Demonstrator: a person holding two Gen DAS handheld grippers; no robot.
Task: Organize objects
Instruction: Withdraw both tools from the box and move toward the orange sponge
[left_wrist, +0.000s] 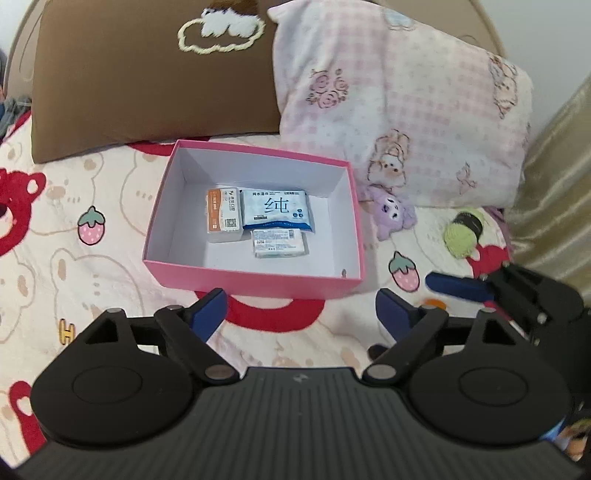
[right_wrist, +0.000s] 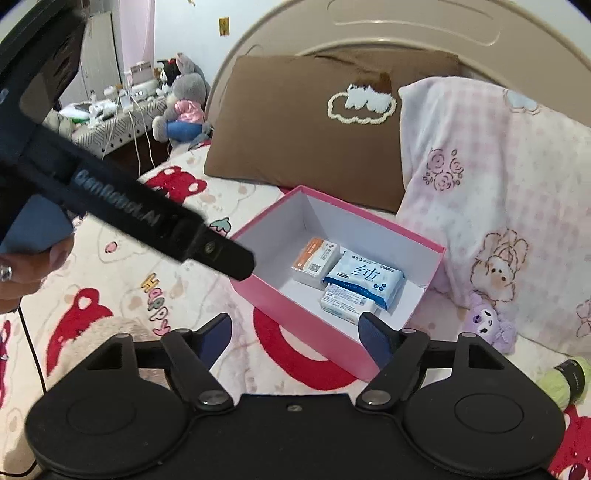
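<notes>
Pink box (left_wrist: 255, 280), lid off, white inside, at centre frame on a bedspread (left_wrist: 74, 258) printed with bears and strawberries. Contents, 3 items lying flat on the box floor: orange-and-white packet (left_wrist: 222, 215) at left; blue-and-white wipes pack (left_wrist: 277, 210) just beside it at right; small white packet (left_wrist: 280, 243) in front of the wipes. Left gripper (left_wrist: 300, 314), lower frame: jaws spread wide, nothing between them, short of the box's near wall. Right gripper (right_wrist: 294, 338), lower frame: jaws likewise apart and empty. Behind the box: brown pillow (left_wrist: 147, 85) upper left, pink checked pillow (left_wrist: 402, 107) upper right. Right of box: purple plush toy (left_wrist: 392, 210), green yarn ball (left_wrist: 461, 234).
</notes>
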